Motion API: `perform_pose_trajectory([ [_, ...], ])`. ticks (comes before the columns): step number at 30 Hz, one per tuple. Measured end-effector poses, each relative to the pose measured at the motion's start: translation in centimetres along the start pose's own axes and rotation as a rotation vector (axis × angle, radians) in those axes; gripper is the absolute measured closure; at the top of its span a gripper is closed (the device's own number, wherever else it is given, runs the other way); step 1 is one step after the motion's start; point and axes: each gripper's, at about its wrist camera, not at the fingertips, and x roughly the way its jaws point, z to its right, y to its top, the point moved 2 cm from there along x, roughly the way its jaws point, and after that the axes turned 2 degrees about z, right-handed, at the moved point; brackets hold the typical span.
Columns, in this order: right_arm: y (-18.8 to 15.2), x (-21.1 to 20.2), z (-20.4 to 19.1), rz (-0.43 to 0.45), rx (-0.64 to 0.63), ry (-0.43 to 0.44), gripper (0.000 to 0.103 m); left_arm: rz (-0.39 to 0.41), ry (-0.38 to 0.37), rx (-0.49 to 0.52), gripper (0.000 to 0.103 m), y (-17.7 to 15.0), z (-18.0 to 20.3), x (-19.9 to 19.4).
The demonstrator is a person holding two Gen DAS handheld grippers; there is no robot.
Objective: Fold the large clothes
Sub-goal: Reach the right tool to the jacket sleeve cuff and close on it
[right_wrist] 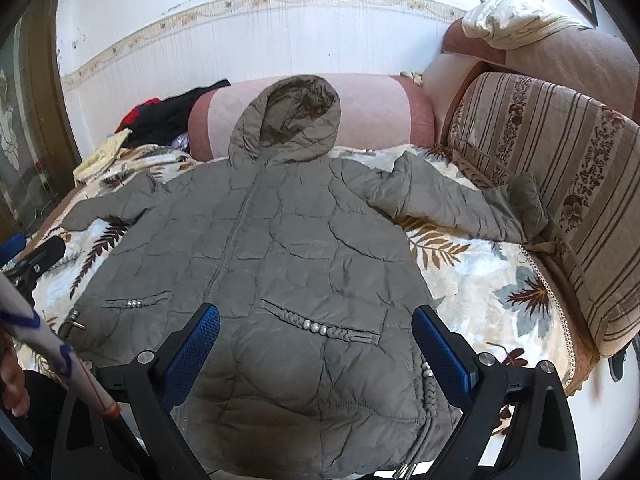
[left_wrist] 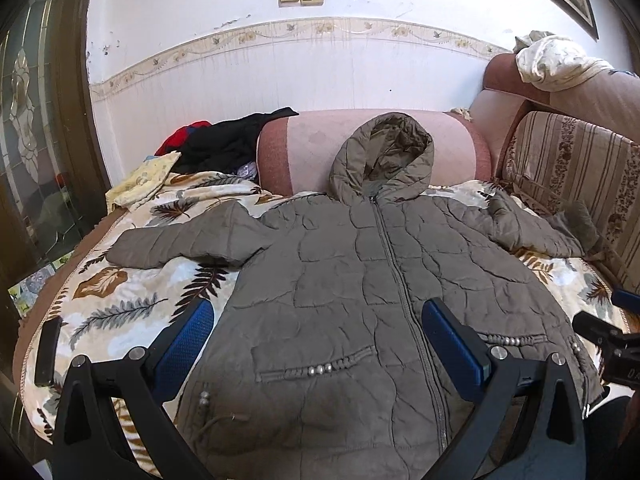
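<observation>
Quilted olive hooded coat [left_wrist: 360, 280] lies flat, zipped, on a leaf-print blanket [left_wrist: 120, 292]. Left gripper [left_wrist: 318, 344] and right gripper [right_wrist: 316, 344] hover above its hem, both spread wide and empty.

Left gripper [left_wrist: 318, 338]: two black angular finger arms, each ending in a royal-blue pad [left_wrist: 185, 346] with a fine dimpled grip texture; round silver screw heads [left_wrist: 137, 353] mark the pivots, two per side. Right gripper [right_wrist: 316, 344]: identical build, with black arms, blue textured pads [right_wrist: 442, 354] and silver screws [right_wrist: 485, 359]. At the lower left of the right wrist view, a white sleeve [right_wrist: 60, 344] with blue markings and a red-edged cuff.
</observation>
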Motion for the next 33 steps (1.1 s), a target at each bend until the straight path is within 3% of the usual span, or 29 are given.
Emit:
perform_pose_trajectory([
  [8,0.8,2.7,0.5,-0.038,-0.006,-0.039,0.004,0.013,-0.018,0.006,0.000,2.1,1.8,4.2],
  [13,1.5,4.5,0.8,-0.063,-0.003,-0.075,0.004,-0.003,-0.027,0.003,0.000,2.2,3.4,8.8],
  [17,2.1,6.1,2.8,-0.086,0.056,-0.088,0.006,-0.080,-0.001,0.041,0.000,0.6,3.4,12.4],
  [22,2.8,7.4,6.7,-0.099,0.145,-0.158,0.011,-0.090,-0.040,0.016,0.000,0.6,2.7,12.8],
  [33,2.5,9.6,12.3,-0.131,0.244,-0.224,0.017,-0.089,-0.037,0.040,0.000,0.7,4.1,13.4],
])
